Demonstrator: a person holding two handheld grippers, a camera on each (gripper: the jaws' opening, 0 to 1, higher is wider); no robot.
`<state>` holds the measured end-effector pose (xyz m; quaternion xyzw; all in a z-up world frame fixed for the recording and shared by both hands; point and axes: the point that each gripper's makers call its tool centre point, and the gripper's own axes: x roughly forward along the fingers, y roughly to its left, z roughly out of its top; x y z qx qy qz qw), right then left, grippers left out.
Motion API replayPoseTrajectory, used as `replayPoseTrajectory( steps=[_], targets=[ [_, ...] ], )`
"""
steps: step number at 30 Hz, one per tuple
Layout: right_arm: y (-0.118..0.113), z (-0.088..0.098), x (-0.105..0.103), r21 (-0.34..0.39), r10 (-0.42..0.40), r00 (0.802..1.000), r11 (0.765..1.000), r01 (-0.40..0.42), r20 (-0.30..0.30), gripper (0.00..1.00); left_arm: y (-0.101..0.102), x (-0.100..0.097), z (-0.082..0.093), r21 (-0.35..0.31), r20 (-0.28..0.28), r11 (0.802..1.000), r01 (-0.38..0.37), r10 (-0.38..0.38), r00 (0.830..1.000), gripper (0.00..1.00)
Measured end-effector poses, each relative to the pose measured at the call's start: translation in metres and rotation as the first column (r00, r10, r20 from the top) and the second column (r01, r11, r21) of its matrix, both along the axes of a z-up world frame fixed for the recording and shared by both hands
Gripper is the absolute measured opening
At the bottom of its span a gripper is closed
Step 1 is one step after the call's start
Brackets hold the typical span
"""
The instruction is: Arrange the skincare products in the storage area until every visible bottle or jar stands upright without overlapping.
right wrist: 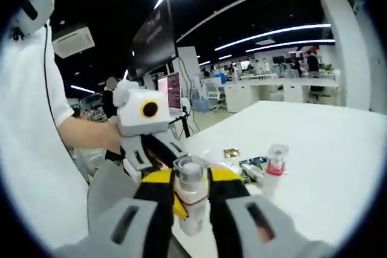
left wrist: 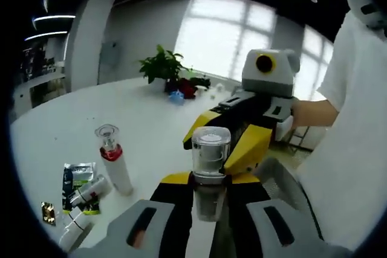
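- Setting: open office; white table (left wrist: 72, 119) with a potted plant (left wrist: 162, 67) at its far side.
- Held item: clear-capped bottle (left wrist: 210, 170), upright, clamped by left gripper (left wrist: 208, 200) and right gripper (left wrist: 242, 143) together, above the table.
- Table stock: red-collared bottle (left wrist: 115, 164) upright; white tubes (left wrist: 84, 200) lying beside sachets (left wrist: 78, 176).
- Risk: opposed pulls may twist the bottle loose; likely fall.

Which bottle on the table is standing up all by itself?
The white bottle with the red band and clear cap stands upright on the table. The small tubes beside it lie flat, and another bottle is between the tongs.
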<state>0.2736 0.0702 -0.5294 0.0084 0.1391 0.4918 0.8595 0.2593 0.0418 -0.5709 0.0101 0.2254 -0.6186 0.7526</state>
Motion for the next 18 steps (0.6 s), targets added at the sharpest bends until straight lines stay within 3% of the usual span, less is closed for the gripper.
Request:
replayPoseTrajectory(
  steps=[5,13,16,18],
  targets=[
    [0.0,-0.002,0.006,-0.015,-0.003,1.0,1.0,0.003,0.014,0.21,0.002,0.001,-0.021,0.069,0.02,0.998,-0.004,0.002,1.0,0.18],
    [0.002,-0.013,0.01,-0.078,0.002,0.999,0.997,0.001,0.039,0.21,0.002,0.01,-0.031,0.102,0.056,0.995,-0.004,-0.002,0.998,0.17],
    [-0.001,-0.014,0.013,-0.095,-0.012,0.998,0.995,0.017,0.054,0.21,0.002,0.016,-0.032,0.122,0.129,0.993,0.0,-0.015,0.992,0.17],
    [-0.003,-0.017,0.014,-0.103,-0.021,0.998,0.994,0.026,0.056,0.21,0.001,0.018,-0.035,0.134,0.143,0.991,-0.002,-0.017,0.99,0.17]
  ],
)
